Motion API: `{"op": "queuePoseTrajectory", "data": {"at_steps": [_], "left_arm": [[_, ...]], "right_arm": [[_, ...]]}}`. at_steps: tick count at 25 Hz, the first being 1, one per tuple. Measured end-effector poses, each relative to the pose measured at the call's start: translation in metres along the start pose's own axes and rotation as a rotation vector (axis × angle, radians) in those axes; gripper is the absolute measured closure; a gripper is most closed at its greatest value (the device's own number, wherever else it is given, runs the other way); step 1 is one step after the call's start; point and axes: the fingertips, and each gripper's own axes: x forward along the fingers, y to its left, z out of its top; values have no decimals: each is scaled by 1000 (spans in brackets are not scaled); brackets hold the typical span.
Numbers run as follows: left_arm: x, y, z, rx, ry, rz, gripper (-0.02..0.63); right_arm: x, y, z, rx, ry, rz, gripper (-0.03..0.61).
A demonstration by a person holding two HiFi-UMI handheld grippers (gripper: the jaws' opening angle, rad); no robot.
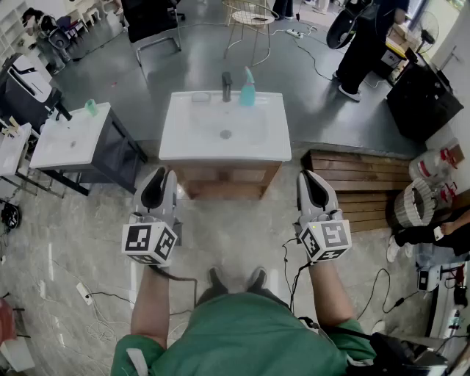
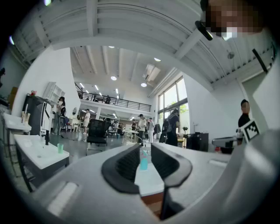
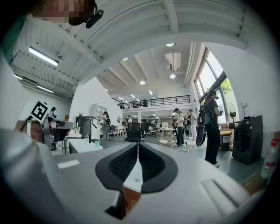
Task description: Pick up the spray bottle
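Observation:
The teal spray bottle (image 1: 247,88) stands upright at the back edge of a white sink cabinet (image 1: 183,143), just right of the dark tap (image 1: 226,86). Both grippers hover level in front of the cabinet, well short of the bottle. My left gripper (image 1: 157,175) has its jaws a little apart with nothing between them. In the left gripper view the far-off bottle (image 2: 143,161) shows through the gap of that gripper (image 2: 143,148). My right gripper (image 1: 312,176) is shut and empty, and its tips meet in the right gripper view (image 3: 138,145).
A second white sink table (image 1: 51,147) with a green cup (image 1: 90,108) stands at the left. A wooden pallet (image 1: 356,187) lies right of the cabinet. Cables (image 1: 294,257) run over the floor by my feet. A black chair (image 1: 150,22), a wire stool (image 1: 252,18) and a person (image 1: 367,44) are behind.

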Motion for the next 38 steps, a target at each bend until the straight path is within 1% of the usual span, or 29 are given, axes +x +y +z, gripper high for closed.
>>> {"op": "queuePoseTrajectory", "data": {"at_steps": [9,12,15,16,18,19,21,24,27,31,34,38], "left_arm": [[4,-2,7,8,-12,-12,537],[4,5,12,17,-22,-11,537],[1,19,22,35,-44,2,529],[-1,25,27,41,-53,7,516],[-3,35,35,46,-73,10,484],[-4,41,39,46,-81,9,468],[-6,53,45,45,-93,0,453],[-11,72,49,41,-99,-21,448],[-13,90,48,26,-100,-34,448],[-10,107,37,6,-85,-40,448],[1,117,28,-11,-72,-40,448],[25,122,14,-21,-52,-38,448]], "right_arm": [[2,-3,2,20,-1,-17,566],[8,-1,6,45,-12,-21,565],[15,8,16,48,-21,-25,563],[17,11,21,46,-28,-26,552],[21,18,31,42,-44,-33,489],[23,21,36,39,-51,-40,468],[28,30,45,31,-64,-57,451],[34,47,55,21,-79,-75,449],[40,62,58,18,-84,-90,449],[48,70,51,14,-63,-104,451],[59,68,44,14,-48,-107,449],[85,55,32,32,-42,-98,451]]}}
